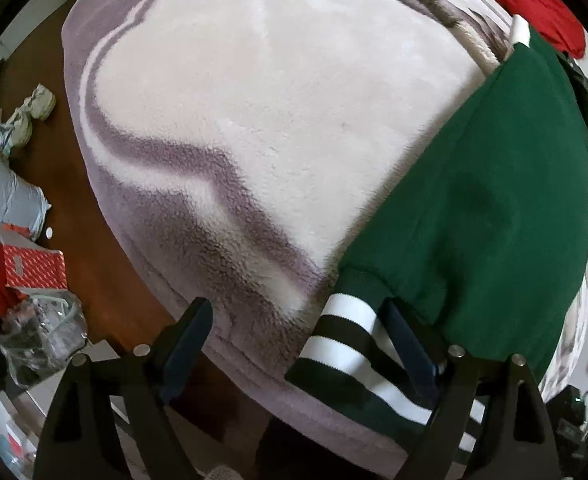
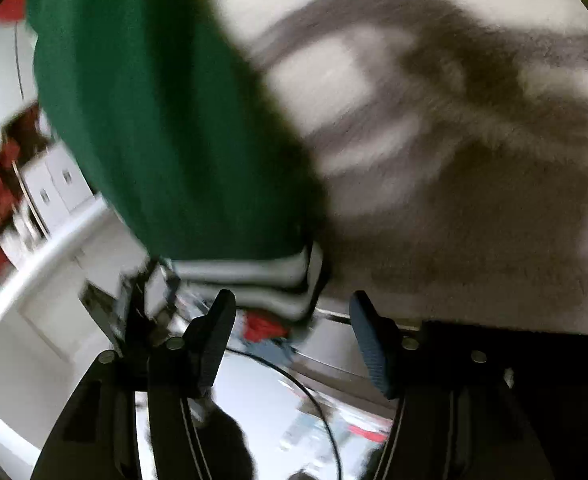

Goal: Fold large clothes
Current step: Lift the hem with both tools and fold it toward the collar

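1. The left gripper (image 1: 298, 344) is pointed steeply downward, with both black fingers seen rising from the lower edge of the left wrist view.
2. Its jaws are held wide apart; nothing is pressed between the pads.
3. The right gripper (image 2: 294, 336) is angled downward less steeply and is rendered with motion blur in the right wrist view.
4. Its jaws are parted, and no material is clamped between the ribbed pads (image 2: 368, 344).
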